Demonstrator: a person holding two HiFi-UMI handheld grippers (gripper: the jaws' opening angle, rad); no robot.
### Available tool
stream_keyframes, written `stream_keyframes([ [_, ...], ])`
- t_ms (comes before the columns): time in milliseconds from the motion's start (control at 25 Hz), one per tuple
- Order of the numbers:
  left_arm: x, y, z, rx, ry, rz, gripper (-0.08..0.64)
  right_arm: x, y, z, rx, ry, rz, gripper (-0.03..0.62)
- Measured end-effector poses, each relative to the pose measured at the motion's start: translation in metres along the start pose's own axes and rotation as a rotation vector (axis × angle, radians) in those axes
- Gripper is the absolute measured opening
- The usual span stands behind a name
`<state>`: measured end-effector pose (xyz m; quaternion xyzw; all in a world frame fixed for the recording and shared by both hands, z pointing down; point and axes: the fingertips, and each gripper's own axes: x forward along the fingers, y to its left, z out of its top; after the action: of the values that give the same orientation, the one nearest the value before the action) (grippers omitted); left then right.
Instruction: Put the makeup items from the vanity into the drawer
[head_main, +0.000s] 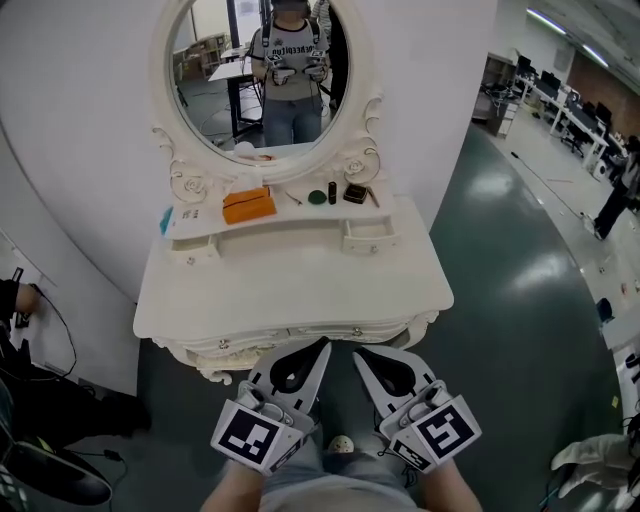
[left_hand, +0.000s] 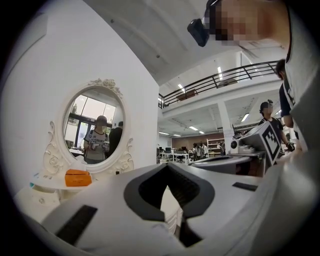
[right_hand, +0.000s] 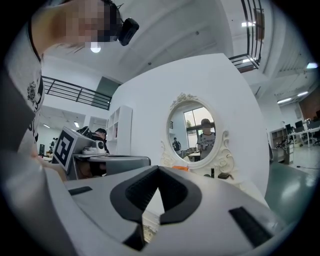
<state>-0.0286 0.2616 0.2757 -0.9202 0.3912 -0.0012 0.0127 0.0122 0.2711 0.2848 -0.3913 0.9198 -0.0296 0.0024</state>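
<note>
Progress: nothing done yet, as far as the views show. All the makeup items sit on the upper shelf of the vanity (head_main: 290, 285), under the mirror (head_main: 262, 70). Left to right:
- small blue item (head_main: 166, 220) at the shelf's left end
- orange box (head_main: 248, 205)
- thin stick (head_main: 293, 198)
- green round compact (head_main: 316, 196)
- small dark bottle (head_main: 332, 192)
- black case (head_main: 354, 193)

Small left drawer (head_main: 195, 248) and small right drawer (head_main: 367, 237) both look closed. Still to do: open a drawer and move every item in.

Left gripper (head_main: 318, 350): jaws together, nothing between them. Right gripper (head_main: 362, 356): same, clenched and empty.

Both hang side by side just off the vanity's near edge, well apart from the shelf. The bare tabletop lies between them and the items. Orange box is ahead and left of the left gripper; black case is nearly straight ahead of the right.
</note>
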Motion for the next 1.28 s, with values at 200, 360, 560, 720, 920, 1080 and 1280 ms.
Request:
stream_keyframes([
  [200, 0.012, 0.021, -0.002, -0.004, 0.0, -0.012, 0.006, 0.021, -0.011, 0.0, -0.004, -0.001, -0.017, 0.018],
  [360, 0.018, 0.041, -0.006, -0.034, 0.051, -0.022, 0.006, 0.045, -0.018, 0.003, -0.001, 0.0, -0.028, 0.018],
  [560, 0.032, 0.077, -0.001, -0.024, 0.02, -0.038, 0.006, 0.079, -0.028, 0.006, -0.001, 0.004, -0.046, 0.02],
  [720, 0.044, 0.102, -0.004, -0.039, 0.04, -0.066, 0.006, 0.106, -0.037, 0.006, -0.002, 0.006, -0.068, 0.02],
  [920, 0.058, 0.136, -0.008, -0.036, 0.032, -0.094, 0.006, 0.14, -0.048, 0.003, 0.006, 0.008, -0.098, 0.019],
  [1080, 0.068, 0.161, -0.012, -0.037, 0.025, -0.115, 0.006, 0.164, -0.056, -0.001, 0.011, 0.016, -0.122, 0.018],
  [1280, 0.08, 0.183, -0.018, -0.053, 0.028, -0.149, 0.006, 0.186, -0.064, -0.006, 0.018, 0.03, -0.152, 0.018],
])
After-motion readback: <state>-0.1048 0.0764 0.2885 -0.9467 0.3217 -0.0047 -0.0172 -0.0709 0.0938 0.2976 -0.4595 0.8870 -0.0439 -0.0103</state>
